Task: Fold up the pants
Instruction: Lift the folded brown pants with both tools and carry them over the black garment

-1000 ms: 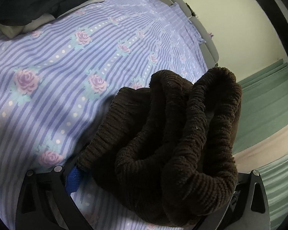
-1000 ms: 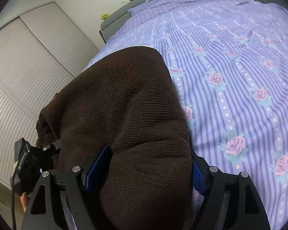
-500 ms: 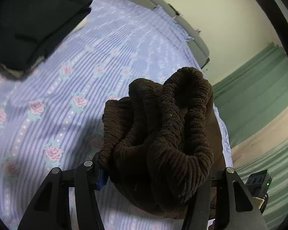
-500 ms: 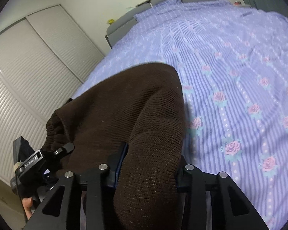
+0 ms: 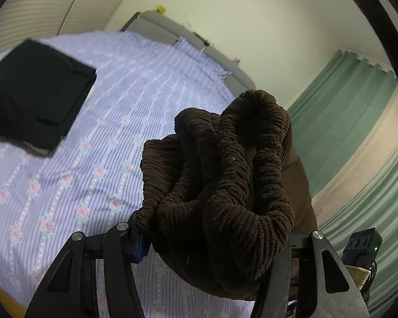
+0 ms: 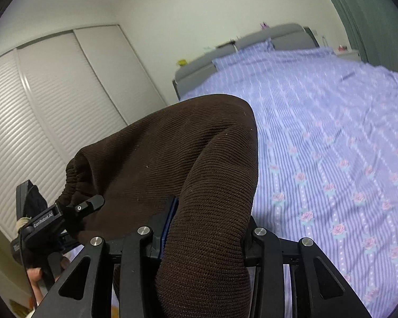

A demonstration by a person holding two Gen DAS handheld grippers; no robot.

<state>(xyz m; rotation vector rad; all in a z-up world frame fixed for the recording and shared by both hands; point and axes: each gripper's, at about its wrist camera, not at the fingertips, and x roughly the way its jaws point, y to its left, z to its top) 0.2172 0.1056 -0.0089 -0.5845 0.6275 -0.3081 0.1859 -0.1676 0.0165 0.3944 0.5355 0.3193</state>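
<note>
The pants are dark brown ribbed knit. In the left wrist view their bunched elastic waistband (image 5: pixel 225 175) fills the lower middle, and my left gripper (image 5: pixel 215 241) is shut on it. In the right wrist view a smooth fold of the same pants (image 6: pixel 172 164) drapes over my right gripper (image 6: pixel 207 233), which is shut on the cloth. Both grippers hold the pants lifted above the bed. The left gripper also shows in the right wrist view (image 6: pixel 66 214) at the lower left, clamped on the waistband. The fingertips are hidden by cloth.
The bed (image 5: pixel 74 175) has a lilac striped cover with pink roses and a grey headboard (image 6: pixel 241 45). A folded black garment (image 5: pixel 34 92) lies on the bed at the left. Green curtains (image 5: pixel 342 122) hang on the right. White slatted wardrobe doors (image 6: pixel 39 111) stand on the left.
Both grippers have risen and tilted up with the pants, so more wall, wardrobe and curtain show. The jaws have closed tighter on the cloth.
</note>
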